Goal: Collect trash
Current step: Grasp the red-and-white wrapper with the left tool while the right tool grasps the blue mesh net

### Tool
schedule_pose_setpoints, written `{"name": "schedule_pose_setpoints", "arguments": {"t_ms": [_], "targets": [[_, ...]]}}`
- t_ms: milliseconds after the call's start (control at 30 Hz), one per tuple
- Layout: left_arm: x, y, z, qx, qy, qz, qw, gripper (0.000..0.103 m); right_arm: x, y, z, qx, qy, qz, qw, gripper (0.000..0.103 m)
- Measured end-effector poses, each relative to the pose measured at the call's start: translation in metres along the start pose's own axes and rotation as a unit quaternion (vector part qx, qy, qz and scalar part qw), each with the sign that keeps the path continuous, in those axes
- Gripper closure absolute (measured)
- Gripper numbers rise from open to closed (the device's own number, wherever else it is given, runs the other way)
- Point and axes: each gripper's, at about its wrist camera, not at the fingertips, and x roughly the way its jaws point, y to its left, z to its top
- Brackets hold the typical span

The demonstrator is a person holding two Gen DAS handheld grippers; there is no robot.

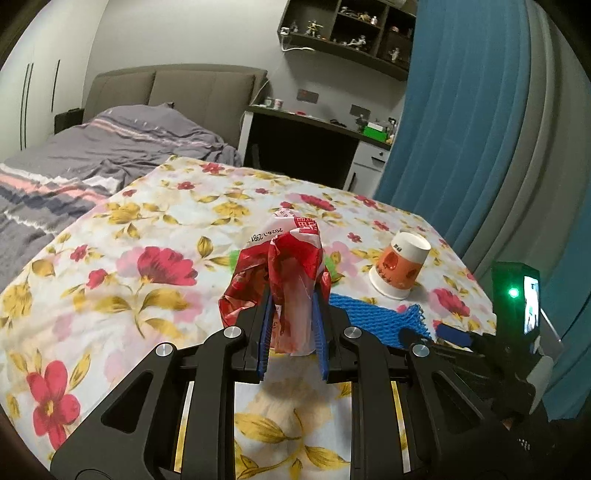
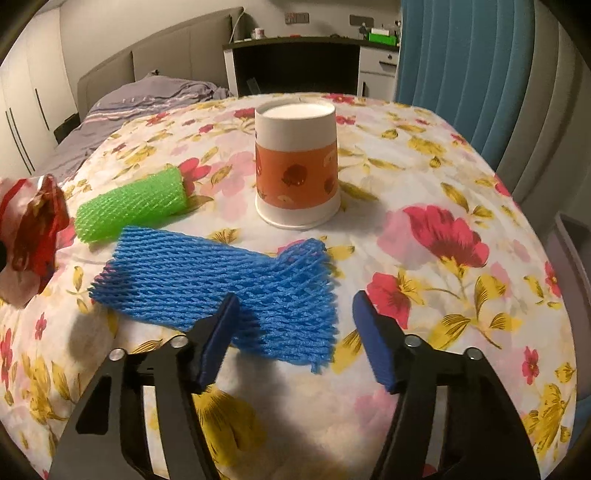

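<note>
My left gripper (image 1: pixel 291 314) has its jaws clamped on a red wrapper (image 1: pixel 284 273), center frame, above the desk (image 1: pixel 110 258). My right gripper (image 2: pixel 295 332) hangs jaws wide over the blue net (image 2: pixel 207 288), lower center; the cup (image 2: pixel 297 166) stands upside down behind.

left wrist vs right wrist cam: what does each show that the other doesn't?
Left wrist only: the left gripper shut on the red wrapper, a wall shelf of figurines, and the right gripper's body with a green light.
Right wrist only: the open right gripper over the blue net, and the whole green net.
Both: the upside-down paper cup, blue net, wrapper, floral cloth, bed.
</note>
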Motion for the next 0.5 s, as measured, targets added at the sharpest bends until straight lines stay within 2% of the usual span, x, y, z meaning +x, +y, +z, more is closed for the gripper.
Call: {"name": "schedule_pose_setpoints", "arguments": {"t_ms": [100, 300, 500], "targets": [[-0.003, 0.001, -0.004, 0.003, -0.002, 0.005, 1.0, 0.084, 0.003, 0.001, 0.001, 0.002, 0.006, 0.005, 1.0, 0.046], [-0.006, 0.003, -0.008, -0.002, 0.0, 0.005, 1.0, 0.084, 0.002, 0.006, 0.001, -0.012, 0.006, 0.02, 1.0, 0.061], [-0.008, 0.002, -0.012, -0.003, 0.003, 0.005, 1.0, 0.084, -0.001, 0.011, -0.003, -0.024, 0.006, 0.043, 0.999, 0.09]]}}
